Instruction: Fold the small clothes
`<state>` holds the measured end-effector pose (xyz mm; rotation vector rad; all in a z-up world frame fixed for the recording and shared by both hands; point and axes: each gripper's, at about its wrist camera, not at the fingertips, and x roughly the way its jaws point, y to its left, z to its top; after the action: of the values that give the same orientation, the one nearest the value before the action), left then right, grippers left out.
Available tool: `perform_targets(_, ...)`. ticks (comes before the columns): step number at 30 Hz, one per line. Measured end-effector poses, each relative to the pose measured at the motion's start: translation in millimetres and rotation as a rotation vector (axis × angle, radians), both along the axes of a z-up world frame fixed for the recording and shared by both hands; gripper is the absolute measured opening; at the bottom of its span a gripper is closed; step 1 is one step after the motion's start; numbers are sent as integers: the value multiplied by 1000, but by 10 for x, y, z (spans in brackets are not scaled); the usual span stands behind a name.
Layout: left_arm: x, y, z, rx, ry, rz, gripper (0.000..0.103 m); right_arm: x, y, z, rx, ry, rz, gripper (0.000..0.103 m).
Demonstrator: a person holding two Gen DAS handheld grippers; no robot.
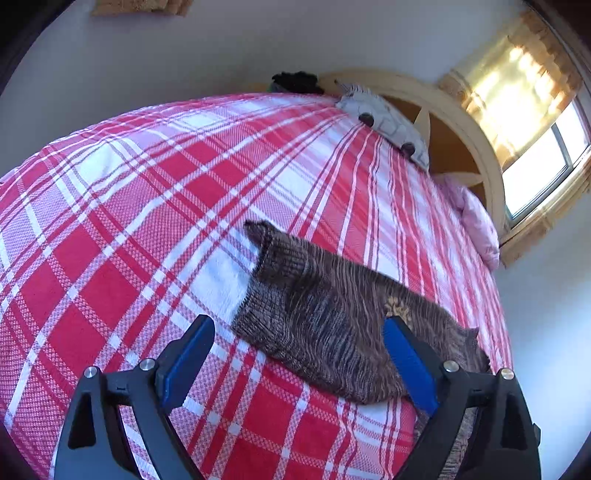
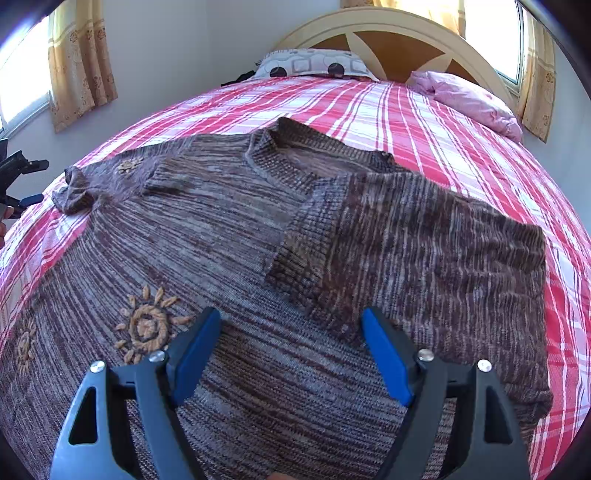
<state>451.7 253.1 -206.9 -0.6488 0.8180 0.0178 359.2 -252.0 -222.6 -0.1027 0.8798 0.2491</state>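
One sweater (image 2: 229, 229), brown and grey striped knit, lies spread on the bed (image 2: 424, 110) with its collar toward the far end. One sleeve (image 2: 424, 251) on the right is folded in across the body; the other sleeve (image 2: 110, 177) stretches out to the far left, cuff bunched. Three embroidered tan suns show on it in the right wrist view (a big one (image 2: 147, 326) near the left finger, one at the left edge, one on the far-left sleeve).

Two grippers. Right gripper (image 2: 291, 350) hovers over the sweater's lower body, fingers spread wide, nothing held. Left gripper (image 1: 299, 358) is at the sweater's left side, also spread wide and holding nothing; the outstretched sleeve lies between and beyond its fingers.

Two pillows at the headboard (image 2: 399, 33): one grey patterned pillow (image 2: 310, 66), one pink pillow (image 2: 469, 98). Bed cover is red and white plaid. Windows with tan curtains (image 2: 81, 62) on both sides. No containers.
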Motion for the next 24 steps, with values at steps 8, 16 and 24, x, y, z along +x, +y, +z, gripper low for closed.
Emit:
perform_targets(8, 178, -131, -187, -25, 82, -15, 93, -3, -3, -2, 4, -1, 2, 83)
perform_targets(16, 180, 2, -267, -106, 36, 0, 10, -7, -9, 0, 9, -2, 3, 83)
perform_targets(24, 2, -55, 41, -111, -147, 10, 8, -10, -14, -5, 10, -3, 4, 83)
